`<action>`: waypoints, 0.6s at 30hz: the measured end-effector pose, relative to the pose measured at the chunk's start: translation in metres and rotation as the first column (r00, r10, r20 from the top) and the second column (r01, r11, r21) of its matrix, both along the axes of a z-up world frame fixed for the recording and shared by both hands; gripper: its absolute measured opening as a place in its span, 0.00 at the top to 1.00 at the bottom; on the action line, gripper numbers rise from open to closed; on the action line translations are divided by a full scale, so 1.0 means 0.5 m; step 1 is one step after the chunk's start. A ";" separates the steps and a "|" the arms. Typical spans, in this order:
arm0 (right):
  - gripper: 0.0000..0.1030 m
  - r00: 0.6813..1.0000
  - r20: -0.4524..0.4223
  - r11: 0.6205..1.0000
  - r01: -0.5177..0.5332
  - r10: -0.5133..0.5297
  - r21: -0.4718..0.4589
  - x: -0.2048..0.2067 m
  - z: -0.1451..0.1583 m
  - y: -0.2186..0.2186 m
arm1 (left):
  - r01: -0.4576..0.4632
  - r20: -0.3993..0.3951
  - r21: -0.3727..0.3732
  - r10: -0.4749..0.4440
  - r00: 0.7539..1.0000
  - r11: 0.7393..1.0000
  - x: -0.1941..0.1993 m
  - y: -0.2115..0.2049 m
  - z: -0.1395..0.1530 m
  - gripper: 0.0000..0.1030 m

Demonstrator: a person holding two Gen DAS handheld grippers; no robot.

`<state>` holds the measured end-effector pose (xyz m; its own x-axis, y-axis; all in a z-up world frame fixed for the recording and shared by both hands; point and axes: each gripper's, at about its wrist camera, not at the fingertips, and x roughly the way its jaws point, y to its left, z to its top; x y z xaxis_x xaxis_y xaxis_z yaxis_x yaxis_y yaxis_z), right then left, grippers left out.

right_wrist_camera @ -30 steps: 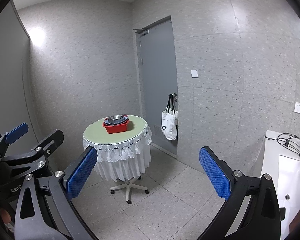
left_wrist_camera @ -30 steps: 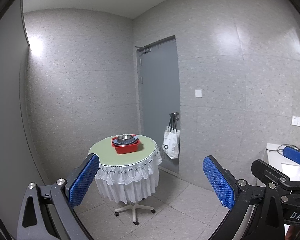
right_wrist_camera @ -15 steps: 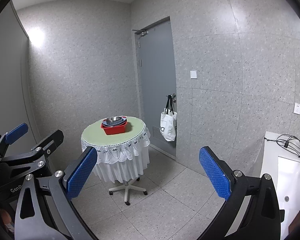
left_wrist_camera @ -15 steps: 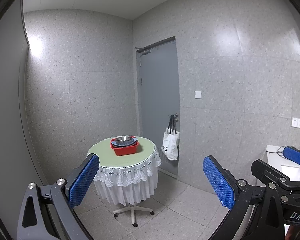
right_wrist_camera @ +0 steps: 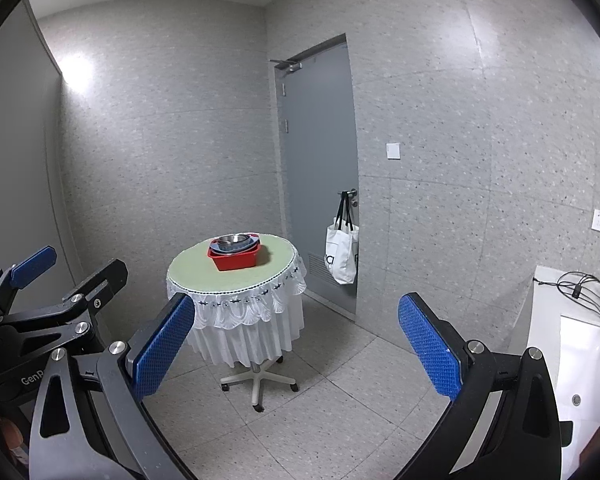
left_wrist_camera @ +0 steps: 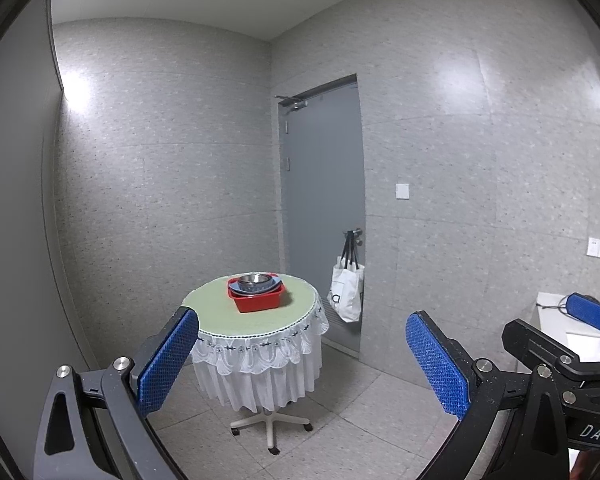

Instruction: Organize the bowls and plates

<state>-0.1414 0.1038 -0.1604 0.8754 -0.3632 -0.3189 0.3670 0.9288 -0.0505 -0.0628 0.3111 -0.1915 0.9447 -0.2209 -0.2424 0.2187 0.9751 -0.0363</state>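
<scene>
I hold my left gripper (left_wrist_camera: 302,354) and right gripper (right_wrist_camera: 296,340) low in the frame, both with jaws spread wide and holding nothing. A steel bowl (left_wrist_camera: 254,279) sits atop stacked blue plates (left_wrist_camera: 256,289) in a red tub (left_wrist_camera: 258,299) on the round lace-skirted table (left_wrist_camera: 216,312) at centre frame, well apart from both grippers.

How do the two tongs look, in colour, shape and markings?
Both look alike. The left tongs and the right tongs have black angular frames with triangular cut-outs and silver round bolts. Each finger carries a long blue pad with a fine grid texture. White letters "DAS" and "Gen" show on the frames.
</scene>
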 end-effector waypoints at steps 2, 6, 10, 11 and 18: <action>0.00 1.000 -0.001 1.000 -0.002 0.002 -0.001 0.004 0.000 0.001 | -0.002 0.001 -0.001 0.002 1.000 1.000 0.001 -0.002 0.001 0.00; 0.00 1.000 0.000 1.000 -0.004 0.004 -0.002 0.006 -0.001 0.004 | -0.006 0.003 -0.001 0.006 1.000 1.000 0.000 -0.008 -0.002 0.01; 0.00 1.000 0.001 1.000 -0.006 0.006 0.000 0.009 -0.002 0.005 | -0.010 0.006 -0.001 0.010 1.000 1.000 -0.003 -0.013 -0.003 0.00; 0.00 1.000 0.002 1.000 -0.006 0.006 -0.001 0.008 -0.003 0.005 | -0.011 0.006 -0.001 0.011 1.000 1.000 -0.003 -0.015 -0.003 0.01; 0.00 1.000 0.003 1.000 -0.007 0.007 0.000 0.007 -0.003 0.005 | -0.016 0.010 -0.005 0.017 1.000 1.000 -0.007 -0.024 -0.008 0.00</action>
